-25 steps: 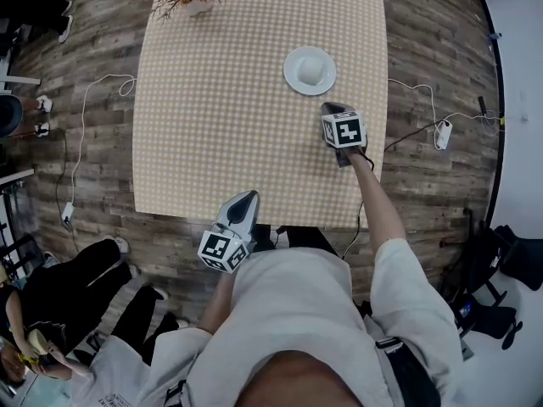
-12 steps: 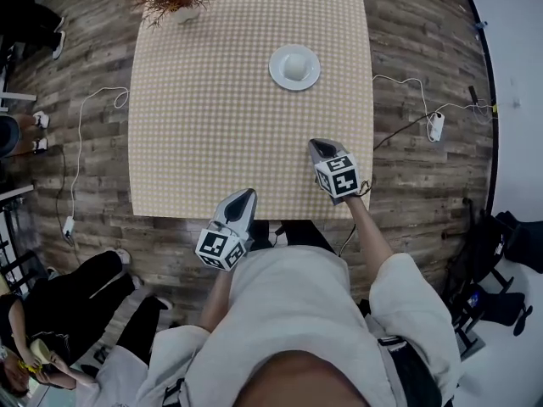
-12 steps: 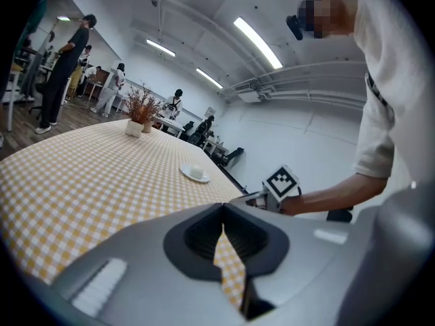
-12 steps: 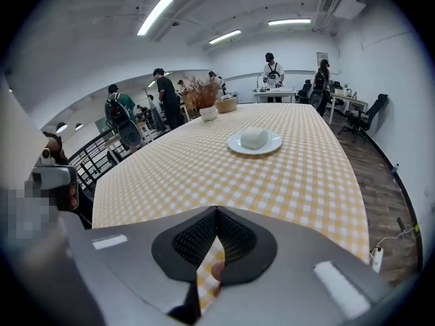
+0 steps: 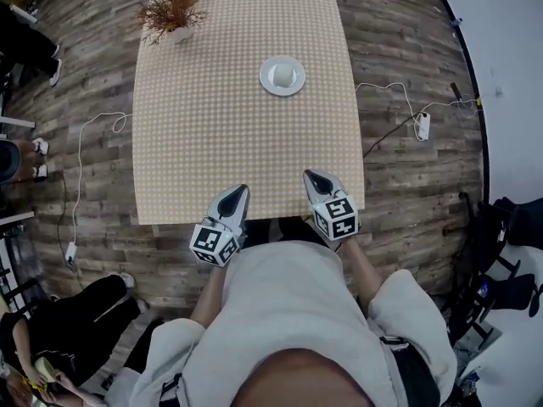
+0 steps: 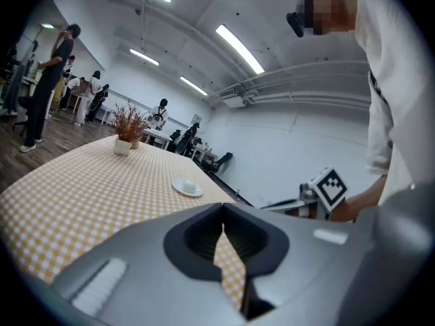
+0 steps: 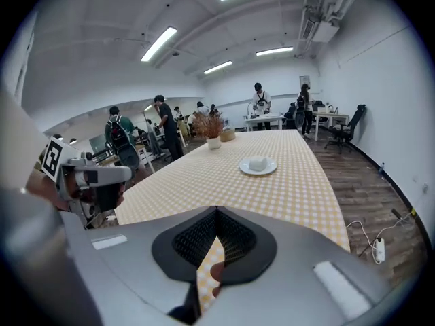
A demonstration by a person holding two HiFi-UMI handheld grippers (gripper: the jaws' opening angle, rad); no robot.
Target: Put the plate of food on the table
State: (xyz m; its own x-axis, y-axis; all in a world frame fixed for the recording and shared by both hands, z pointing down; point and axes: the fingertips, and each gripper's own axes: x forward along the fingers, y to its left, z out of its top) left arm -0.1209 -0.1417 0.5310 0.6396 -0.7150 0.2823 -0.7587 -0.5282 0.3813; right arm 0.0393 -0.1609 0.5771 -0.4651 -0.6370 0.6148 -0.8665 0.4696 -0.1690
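One round white plate [image 5: 282, 75] carrying a pale lump of food is set on the yellow-checked table [image 5: 212, 134], far right of centre. A potted dried plant [image 5: 172, 17] is noted far left. The left gripper [image 5: 238, 193] and right gripper [image 5: 311, 177] are held at the near edge, jaws closed on nothing.

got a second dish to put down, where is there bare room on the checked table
The widest bare stretch of the table lies between the plate and the near edge. The left side, nearer than the dried plant, is bare too. Only the far left corner, around the plant, is crowded.
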